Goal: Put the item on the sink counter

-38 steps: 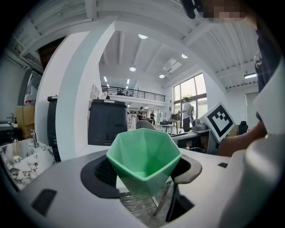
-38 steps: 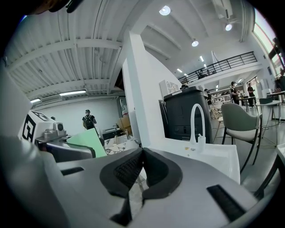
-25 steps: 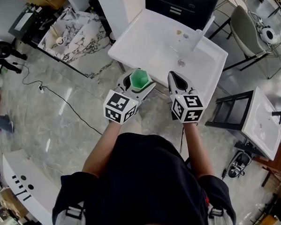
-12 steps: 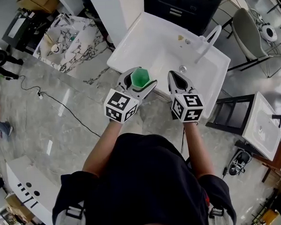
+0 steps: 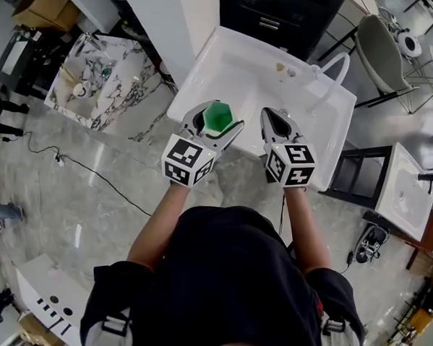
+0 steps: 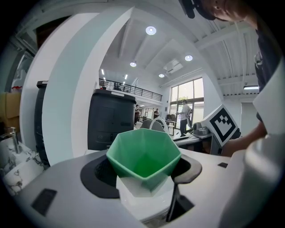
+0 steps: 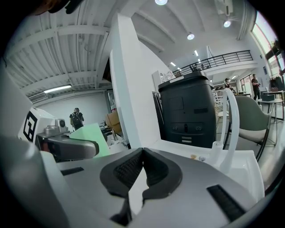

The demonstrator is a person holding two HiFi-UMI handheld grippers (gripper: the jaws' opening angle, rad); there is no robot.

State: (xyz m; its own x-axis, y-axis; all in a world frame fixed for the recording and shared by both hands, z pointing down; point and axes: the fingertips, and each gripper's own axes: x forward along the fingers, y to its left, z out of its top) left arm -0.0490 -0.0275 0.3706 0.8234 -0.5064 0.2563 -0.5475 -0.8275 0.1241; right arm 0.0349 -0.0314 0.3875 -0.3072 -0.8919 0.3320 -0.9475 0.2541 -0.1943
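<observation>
While the left tongs grasp the green-and-white faceted cup low on its walls, the cup hangs in the air, apparently over the near rim of the white sink at the frame's upper middle, not yet set down. The right tongs, clenched on nothing, ride just beside it.

Risks, as judged: the near rim looks narrow, so a release there could let the cup tip into the basin or off toward the floor. The slanted facets may slide in the grip. A reach to the far ledge brings both tongs close to the arched faucet.

Containers: the cup is upright and appears empty. The basin is bare where visible. Two small unidentifiable objects lie on the far surface beside the faucet.
</observation>
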